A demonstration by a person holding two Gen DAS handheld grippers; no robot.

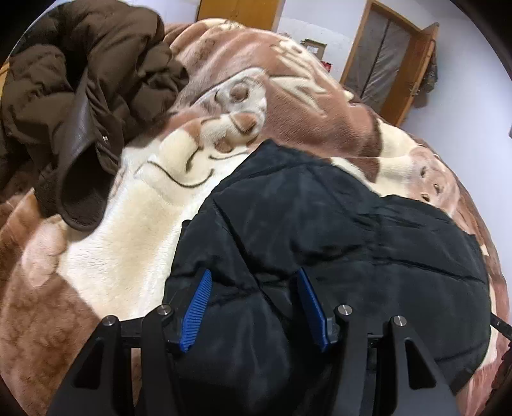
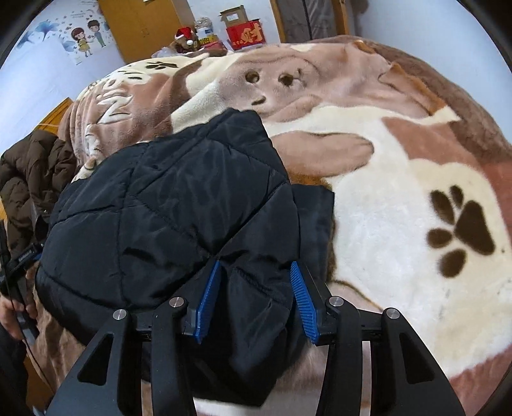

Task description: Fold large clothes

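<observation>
A black quilted jacket (image 1: 336,230) lies bunched on a plush brown and cream blanket (image 1: 128,249). My left gripper (image 1: 254,281) has its blue pads (image 1: 200,300) spread apart, with a thick fold of the jacket's near left edge between them. In the right wrist view the jacket (image 2: 166,204) fills the left centre. My right gripper (image 2: 254,272) is likewise spread, its blue pads (image 2: 302,300) on either side of a fold at the jacket's near right corner. Neither pair of pads presses the fabric flat.
A brown puffer coat (image 1: 73,80) is heaped at the far left of the bed; it also shows in the right wrist view (image 2: 28,179). The blanket (image 2: 400,192) with paw prints spreads to the right. A wooden door (image 1: 384,60), boxes (image 2: 244,30) and a wardrobe stand beyond the bed.
</observation>
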